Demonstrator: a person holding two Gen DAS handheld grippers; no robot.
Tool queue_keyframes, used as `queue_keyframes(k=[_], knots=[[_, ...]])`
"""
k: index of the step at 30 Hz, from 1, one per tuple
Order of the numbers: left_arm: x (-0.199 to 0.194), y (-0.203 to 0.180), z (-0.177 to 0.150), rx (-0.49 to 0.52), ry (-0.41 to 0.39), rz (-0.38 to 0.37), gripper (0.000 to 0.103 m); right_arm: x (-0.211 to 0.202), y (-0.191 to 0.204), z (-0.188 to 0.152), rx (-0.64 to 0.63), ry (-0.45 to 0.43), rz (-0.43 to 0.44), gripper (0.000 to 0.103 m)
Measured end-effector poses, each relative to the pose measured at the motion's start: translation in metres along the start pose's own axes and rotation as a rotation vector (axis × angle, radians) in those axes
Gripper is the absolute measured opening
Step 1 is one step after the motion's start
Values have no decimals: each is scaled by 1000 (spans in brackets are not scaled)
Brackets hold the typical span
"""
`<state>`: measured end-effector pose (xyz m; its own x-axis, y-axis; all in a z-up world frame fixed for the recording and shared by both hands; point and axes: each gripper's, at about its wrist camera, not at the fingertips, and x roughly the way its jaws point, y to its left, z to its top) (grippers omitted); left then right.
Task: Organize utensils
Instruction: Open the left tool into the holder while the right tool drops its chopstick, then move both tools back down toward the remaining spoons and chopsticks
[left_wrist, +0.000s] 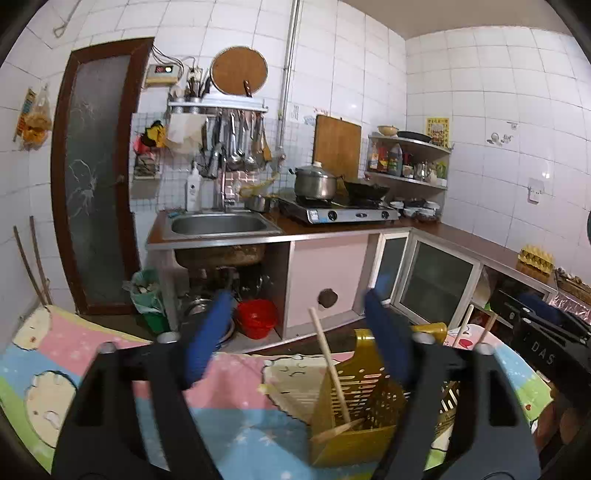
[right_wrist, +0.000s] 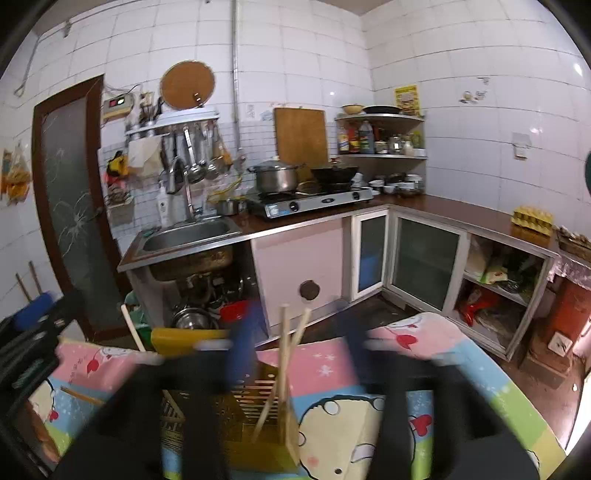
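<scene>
A yellow slotted utensil holder (left_wrist: 365, 402) stands on the cartoon tablecloth (left_wrist: 236, 421). In the left wrist view one wooden chopstick (left_wrist: 330, 365) leans upright in its front compartment, and another lies low inside. My left gripper (left_wrist: 301, 332) is open over the holder's left side, with nothing between its blue pads. In the right wrist view my right gripper (right_wrist: 299, 347) is blurred and open. Two chopsticks (right_wrist: 286, 354) stand in the holder (right_wrist: 255, 406) between its fingers, and neither pad touches them. A further chopstick (right_wrist: 132, 330) leans at the holder's far left.
Beyond the table are a steel sink (left_wrist: 219, 225), a gas stove with pots (left_wrist: 336, 212) and low cabinets (right_wrist: 424, 258). A red bucket (left_wrist: 256, 317) sits under the sink. Each gripper shows at the edge of the other's view. The cloth to the right (right_wrist: 406, 369) is bare.
</scene>
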<state>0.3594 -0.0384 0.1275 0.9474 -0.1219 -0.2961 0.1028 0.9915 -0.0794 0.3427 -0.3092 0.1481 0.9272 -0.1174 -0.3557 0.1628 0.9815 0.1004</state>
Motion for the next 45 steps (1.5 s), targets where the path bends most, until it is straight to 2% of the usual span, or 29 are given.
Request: queue_keyframes(k=[3, 7, 13, 16, 20, 25, 28, 37, 38, 39, 43, 45], knots=[[-19, 4, 5, 41, 20, -4, 83, -12, -10, 3, 17, 21, -21, 62], [-49, 11, 8, 75, 9, 9, 98, -34, -19, -2, 20, 36, -48, 62], [-82, 12, -9, 97, 44, -8, 98, -58, -30, -31, 33, 114, -87, 63], [-89, 9, -25, 114, 67, 1, 98, -63, -32, -59, 21, 177, -117, 63], [-85, 11, -51, 116, 118, 15, 98, -59, -34, -96, 31, 256, -142, 63], [-71, 17, -87, 72, 215, -3, 98, -51, -36, -137, 62, 348, -162, 63], [-60, 15, -105, 86, 253, 10, 98, -46, -35, -159, 58, 385, -178, 63], [-36, 11, -147, 109, 353, 15, 98, -29, -32, -189, 81, 486, -225, 62], [-34, 10, -151, 113, 358, 15, 98, -28, -31, -190, 74, 491, -232, 59], [-32, 8, -154, 118, 369, 13, 98, -27, -29, -190, 70, 499, -235, 52], [-23, 2, -161, 118, 407, -1, 98, -24, -26, -190, 77, 528, -233, 42], [-20, -1, -164, 115, 427, -10, 98, -22, -21, -191, 70, 538, -222, 31]])
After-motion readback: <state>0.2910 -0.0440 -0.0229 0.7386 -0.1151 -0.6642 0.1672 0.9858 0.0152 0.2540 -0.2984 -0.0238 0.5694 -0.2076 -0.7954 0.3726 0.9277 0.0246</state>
